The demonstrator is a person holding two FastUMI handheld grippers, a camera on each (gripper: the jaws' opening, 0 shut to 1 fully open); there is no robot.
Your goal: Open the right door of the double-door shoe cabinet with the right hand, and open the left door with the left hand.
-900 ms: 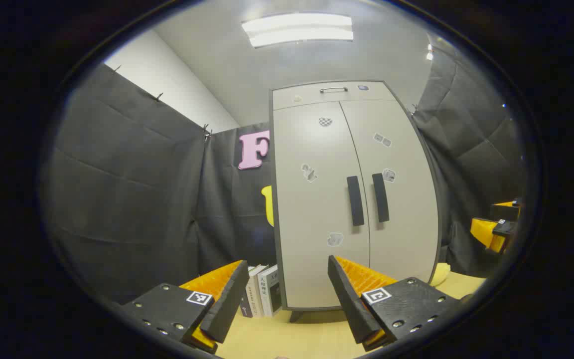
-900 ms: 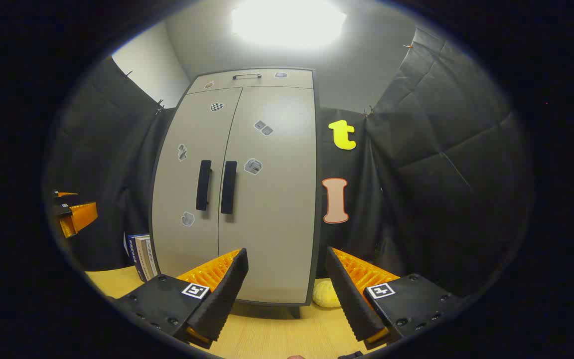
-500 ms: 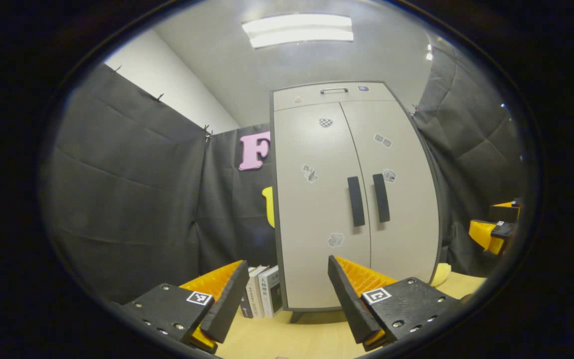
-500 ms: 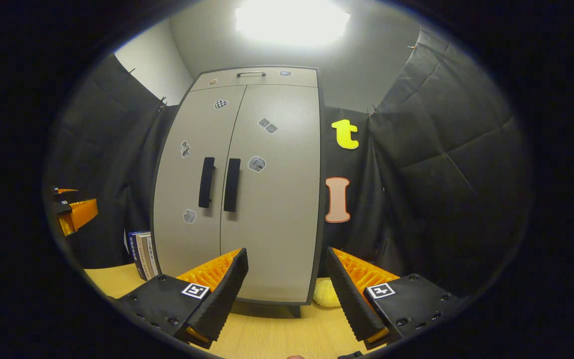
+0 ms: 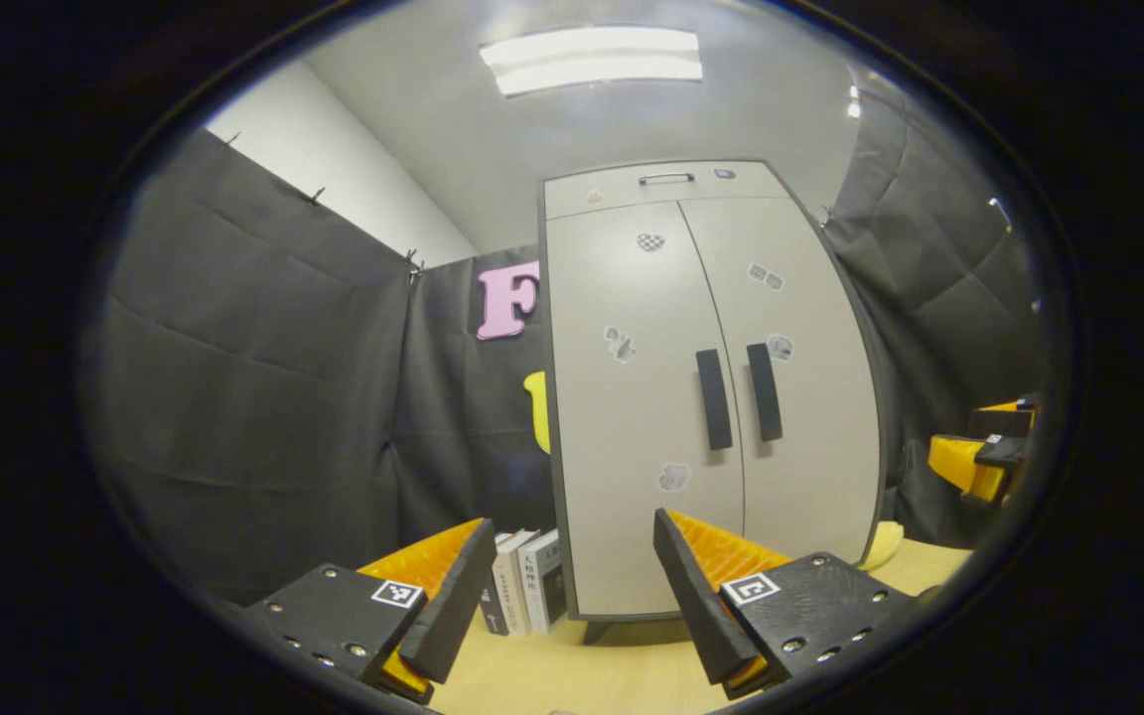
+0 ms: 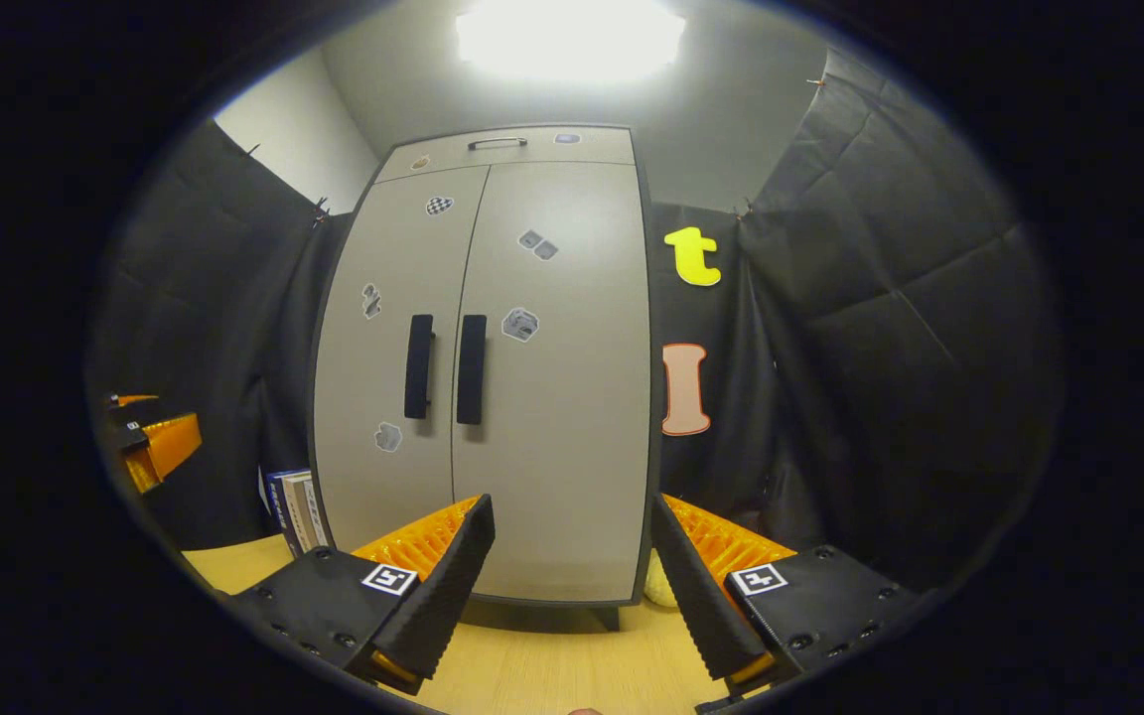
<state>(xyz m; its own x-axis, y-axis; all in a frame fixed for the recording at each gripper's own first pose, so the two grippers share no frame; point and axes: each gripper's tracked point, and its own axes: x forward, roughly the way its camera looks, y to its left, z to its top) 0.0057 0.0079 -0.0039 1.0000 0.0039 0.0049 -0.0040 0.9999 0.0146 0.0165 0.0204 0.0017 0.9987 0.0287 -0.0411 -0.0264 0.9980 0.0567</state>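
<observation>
On the far edge of the table (image 6: 532, 675) the shoe cabinet (image 6: 552, 417) stands upright with both doors closed, its two dark handles side by side at the middle seam. The right gripper (image 6: 572, 581) has its fingers spread, holding nothing; the right handle (image 6: 472, 368) lies above them and to the left, well apart. The left gripper (image 5: 572, 586) is also spread and empty, probably ready to take the left handle (image 5: 714, 398), which lies up and to the right.
</observation>
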